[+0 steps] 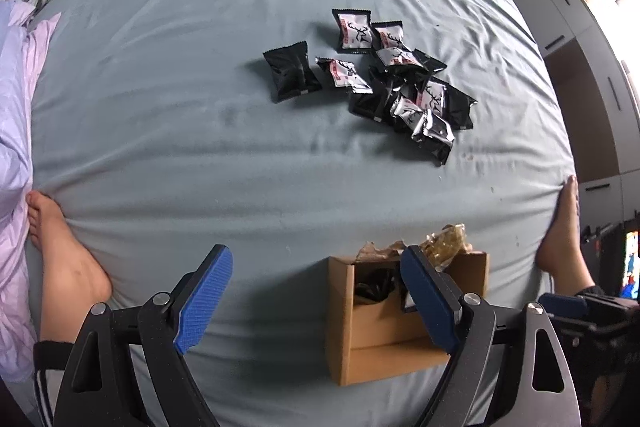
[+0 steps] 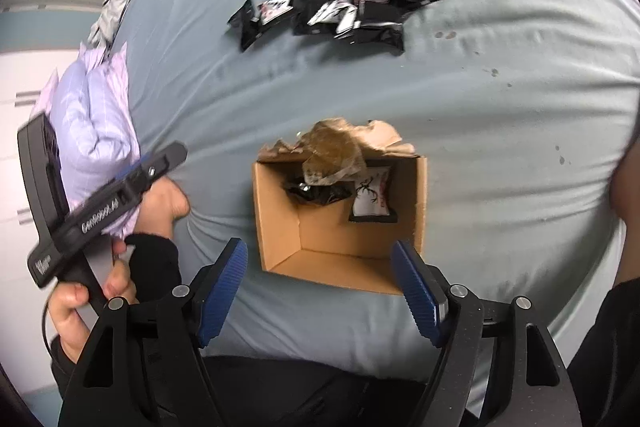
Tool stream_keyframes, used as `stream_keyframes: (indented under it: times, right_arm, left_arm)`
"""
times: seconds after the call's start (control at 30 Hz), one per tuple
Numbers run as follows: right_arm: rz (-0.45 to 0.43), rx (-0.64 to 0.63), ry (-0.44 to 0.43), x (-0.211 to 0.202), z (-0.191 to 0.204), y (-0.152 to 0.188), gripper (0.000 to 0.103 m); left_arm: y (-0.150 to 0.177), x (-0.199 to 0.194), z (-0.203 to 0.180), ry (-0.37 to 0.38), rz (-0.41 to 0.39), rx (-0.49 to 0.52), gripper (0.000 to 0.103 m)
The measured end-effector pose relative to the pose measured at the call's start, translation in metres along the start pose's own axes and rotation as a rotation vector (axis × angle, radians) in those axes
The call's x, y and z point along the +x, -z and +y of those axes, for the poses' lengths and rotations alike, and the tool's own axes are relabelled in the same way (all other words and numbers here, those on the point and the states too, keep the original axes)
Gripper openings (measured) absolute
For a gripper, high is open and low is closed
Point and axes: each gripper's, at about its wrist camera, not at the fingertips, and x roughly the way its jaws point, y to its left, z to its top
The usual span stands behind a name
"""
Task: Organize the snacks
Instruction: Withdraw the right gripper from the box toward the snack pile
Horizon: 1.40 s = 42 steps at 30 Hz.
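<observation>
Cardboard box [image 2: 340, 227] open-topped on blue-grey bedsheet [image 2: 500, 147], just ahead of right gripper [image 2: 320, 291], box's near rim betw. the blue pads. Right jaws wide, nothing betw. them. Inside box: white snack packet w/ deer print [image 2: 372, 199] leaning on far-right wall, black packet [image 2: 316, 191] beside it, crinkly clear wrapper [image 2: 332, 155] + torn brown paper poking over far rim.

From left wrist cam: same box [image 1: 384, 339] partly behind right-side pad of left gripper [image 1: 316, 295]; left jaws wide too, empty, over bare sheet.

Pile of loose packets [image 1: 392, 83] farther up bed, well apart from both grippers: black foil, some w/ white deer labels, overlapping; one black packet [image 1: 291, 71] alone at left of pile.

Bare feet [image 1: 60, 247] either side of the sheet; hand [image 2: 92, 291] gripping left tool's handle.
</observation>
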Motion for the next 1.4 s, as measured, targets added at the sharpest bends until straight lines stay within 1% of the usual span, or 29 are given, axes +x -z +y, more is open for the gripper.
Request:
stream_keyframes:
  times: [0.07, 0.2, 0.37, 1.03, 1.17, 1.3, 1.4]
  right_arm:
    - [0.002, 0.016, -0.001, 0.0, -0.004, 0.0, 0.074]
    - [0.002, 0.04, -0.002, -0.002, -0.007, -0.001, 0.074]
    - [-0.003, 0.042, 0.005, -0.002, -0.007, -0.002, 0.074]
    - [-0.022, 0.08, 0.031, -0.004, -0.021, -0.005, 0.074]
    - [-0.038, 0.087, 0.072, -0.004, -0.023, -0.006, 0.074]
    - [-0.08, 0.105, 0.117, -0.005, -0.029, -0.008, 0.074]
    - [-0.103, 0.127, 0.133, -0.005, -0.035, -0.01, 0.074]
  left_arm:
    - [0.0, 0.0, 0.0, 0.009, 0.001, -0.005, 0.087]
    - [0.0, -0.002, -0.001, -0.002, -0.008, 0.005, 0.087]
    - [0.001, -0.001, 0.002, 0.013, 0.002, -0.013, 0.087]
    - [0.001, 0.002, 0.004, 0.003, 0.01, -0.012, 0.087]
    - [0.002, 0.007, 0.003, -0.006, 0.02, -0.004, 0.087]
    - [0.003, 0.011, 0.004, -0.019, 0.025, -0.003, 0.087]
    - [0.004, 0.018, 0.005, -0.039, 0.039, 0.001, 0.087]
